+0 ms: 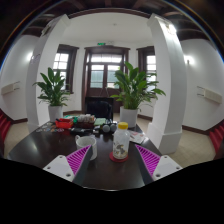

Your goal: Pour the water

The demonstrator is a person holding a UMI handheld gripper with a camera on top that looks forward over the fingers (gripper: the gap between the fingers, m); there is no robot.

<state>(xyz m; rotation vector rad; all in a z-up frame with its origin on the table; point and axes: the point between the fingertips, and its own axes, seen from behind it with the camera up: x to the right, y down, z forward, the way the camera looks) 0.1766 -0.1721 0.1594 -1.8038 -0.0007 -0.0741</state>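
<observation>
Hand-held gripper sits open above the dark worktop, purple pads spread wide with nothing between them. Ahead of the fingers stands a clear bottle with a yellow cap, upright. Left of it, a small cup. Beyond: assorted clutter, two potted plants, doors.

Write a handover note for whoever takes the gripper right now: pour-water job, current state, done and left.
Gripper: open, empty, fingers low over the dark round table.
Clear plastic bottle with yellow cap and green label: upright on the table, just ahead, between the finger lines, untouched.
Small white cup: just left of the bottle, near the left finger.
Done: approach only.
Left: grasp bottle, pour into cup. Whether the cap is sealed can't be told.
</observation>
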